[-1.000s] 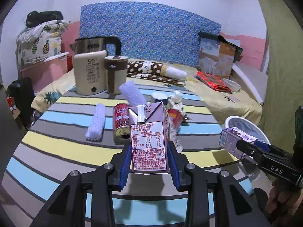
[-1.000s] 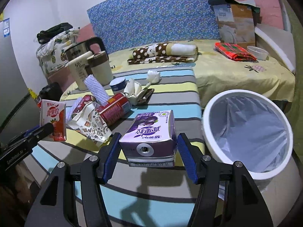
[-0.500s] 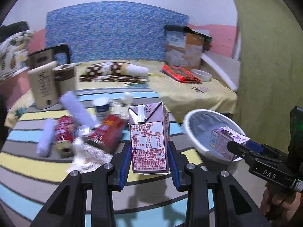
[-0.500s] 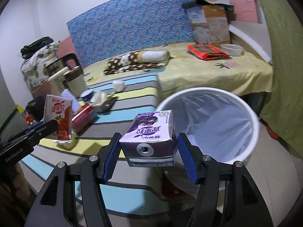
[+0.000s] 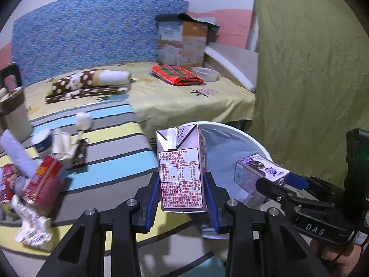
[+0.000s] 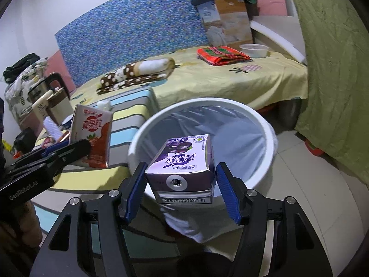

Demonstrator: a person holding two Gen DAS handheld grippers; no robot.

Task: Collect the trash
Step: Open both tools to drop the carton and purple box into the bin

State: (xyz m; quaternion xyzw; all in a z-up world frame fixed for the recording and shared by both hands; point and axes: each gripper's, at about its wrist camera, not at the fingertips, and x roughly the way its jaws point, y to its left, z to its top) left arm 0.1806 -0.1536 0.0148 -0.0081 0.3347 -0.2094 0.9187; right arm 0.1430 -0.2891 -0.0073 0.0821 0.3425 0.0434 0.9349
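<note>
My left gripper [image 5: 182,198] is shut on an upright red-and-white drink carton [image 5: 181,168], held at the near rim of the white lined trash bin [image 5: 258,143]. The same carton shows in the right wrist view [image 6: 91,136]. My right gripper [image 6: 181,188] is shut on a purple drink carton [image 6: 182,161] lying on its side, held over the bin's [image 6: 265,161] near rim. The purple carton also shows in the left wrist view [image 5: 258,173].
More trash lies on the striped table [image 5: 115,161]: red cans [image 5: 43,182], a crumpled wrapper [image 5: 30,221], white foam sleeves [image 5: 18,154], a small cup [image 5: 41,140]. A kettle [image 6: 53,101] stands at the back. A bed [image 6: 230,78] lies behind, a green curtain [image 6: 334,69] to the right.
Both grippers have swung right from over the table to the bin, each still holding its carton. The bin now lies right in front of both.
</note>
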